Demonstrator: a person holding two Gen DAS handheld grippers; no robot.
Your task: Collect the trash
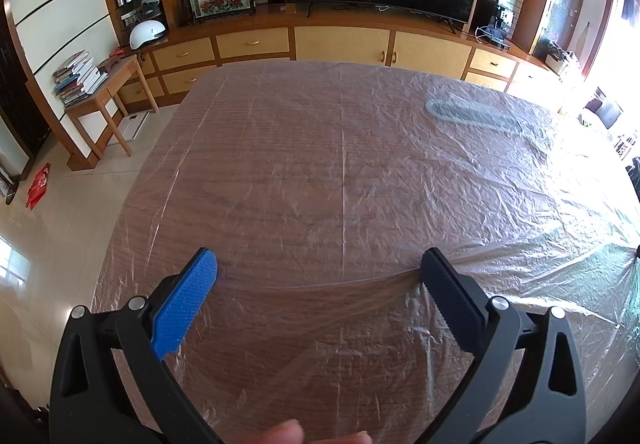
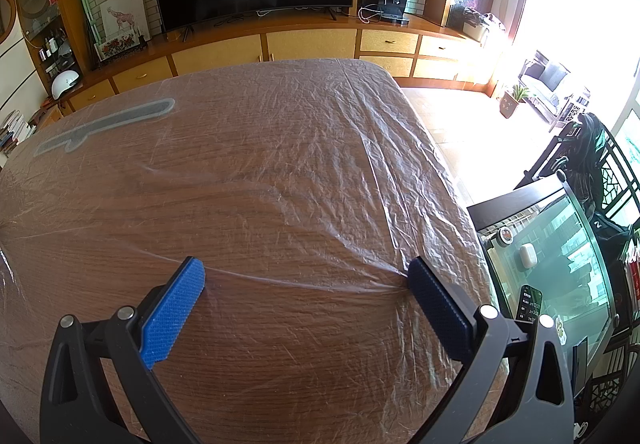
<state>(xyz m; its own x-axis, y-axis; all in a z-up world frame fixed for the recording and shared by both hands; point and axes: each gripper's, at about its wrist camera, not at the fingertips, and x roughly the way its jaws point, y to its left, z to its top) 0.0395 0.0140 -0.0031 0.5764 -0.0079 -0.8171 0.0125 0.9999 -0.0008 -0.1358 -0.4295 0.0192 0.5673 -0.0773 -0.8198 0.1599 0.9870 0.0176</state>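
While thin, crinkled clear plastic sheet point(image 1: 360, 164) covers the whole wood-grain tabletop point(image 2: 280, 344), both tools hover low over its near part, jaws spread wide and clasping nothing. A taut crease runs crosswise between the left tool's point(image 1: 319, 268) tips, and a similar one spans the right tool point(image 2: 306, 276). Beneath the film lies a flat grey elongated piece point(image 2: 108, 124), its long axis slanting toward the far edge. Fingertips point(image 1: 296, 432) show at the left view's bottom

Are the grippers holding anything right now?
No. The left gripper and right gripper are both open above the plastic sheet, with nothing clamped between the fingers.
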